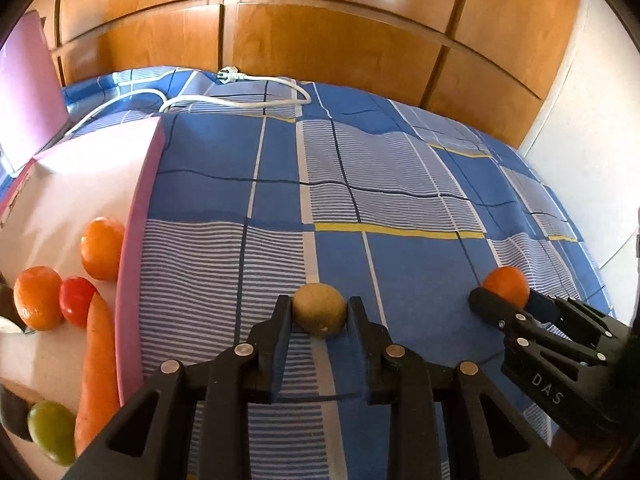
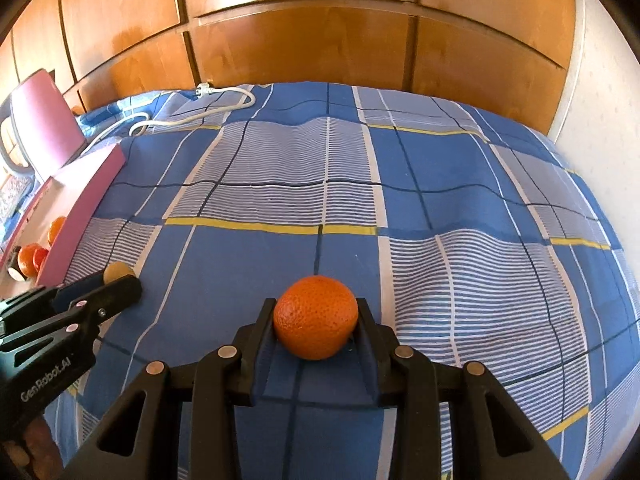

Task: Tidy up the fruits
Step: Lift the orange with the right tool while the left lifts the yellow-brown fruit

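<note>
My left gripper (image 1: 319,312) is shut on a small yellow-brown fruit (image 1: 319,309), both fingers touching its sides, just above the blue checked bedspread (image 1: 400,168). My right gripper (image 2: 316,316) is shut on an orange (image 2: 316,322) in the same way. Each gripper shows in the other's view: the right one with its orange (image 1: 506,286), the left one with its fruit (image 2: 117,271). A pink-walled white box (image 1: 138,216) lies at the left, holding two oranges (image 1: 102,252), a red tomato (image 1: 76,300), a carrot (image 1: 98,364) and a green fruit (image 1: 52,432).
A white power cable with plug (image 1: 240,98) lies at the bed's far edge. Wooden wardrobe doors (image 1: 340,40) stand behind the bed. The box's pink lid (image 1: 28,92) stands open at far left. A white wall (image 1: 592,120) is on the right.
</note>
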Tool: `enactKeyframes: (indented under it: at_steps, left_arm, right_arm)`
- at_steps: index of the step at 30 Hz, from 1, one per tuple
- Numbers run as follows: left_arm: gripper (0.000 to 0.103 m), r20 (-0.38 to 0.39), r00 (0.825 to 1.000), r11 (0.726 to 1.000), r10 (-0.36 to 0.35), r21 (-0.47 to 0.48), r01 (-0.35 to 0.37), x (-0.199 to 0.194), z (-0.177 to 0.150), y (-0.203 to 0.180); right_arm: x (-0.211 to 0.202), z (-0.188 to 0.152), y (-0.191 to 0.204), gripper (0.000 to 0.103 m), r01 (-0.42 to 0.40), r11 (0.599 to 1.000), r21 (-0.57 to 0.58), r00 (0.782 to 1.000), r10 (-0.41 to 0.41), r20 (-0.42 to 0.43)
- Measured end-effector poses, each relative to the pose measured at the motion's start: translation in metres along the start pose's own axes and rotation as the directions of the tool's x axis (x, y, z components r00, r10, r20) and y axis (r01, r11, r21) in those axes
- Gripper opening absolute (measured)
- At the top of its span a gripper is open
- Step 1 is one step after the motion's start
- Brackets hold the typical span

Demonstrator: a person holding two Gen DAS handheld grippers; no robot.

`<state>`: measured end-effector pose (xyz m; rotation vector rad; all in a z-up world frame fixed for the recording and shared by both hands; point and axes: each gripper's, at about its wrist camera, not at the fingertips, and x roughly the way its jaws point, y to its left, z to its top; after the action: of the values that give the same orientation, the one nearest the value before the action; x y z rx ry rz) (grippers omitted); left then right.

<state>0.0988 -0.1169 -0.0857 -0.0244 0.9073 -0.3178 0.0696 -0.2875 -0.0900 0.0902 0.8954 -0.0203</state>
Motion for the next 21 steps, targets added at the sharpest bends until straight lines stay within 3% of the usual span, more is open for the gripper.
enactKeyframes:
  at_steps: [21]
  left_arm:
    - [0.028, 0.038, 0.999, 0.998, 0.030, 0.051, -0.032, 0.0019, -0.0043, -0.0054]
  right_arm:
    - [-0.0006, -0.0093, 0.0028, 0.038, 0.026, 1.000, 0.002, 0.998, -0.026, 0.061]
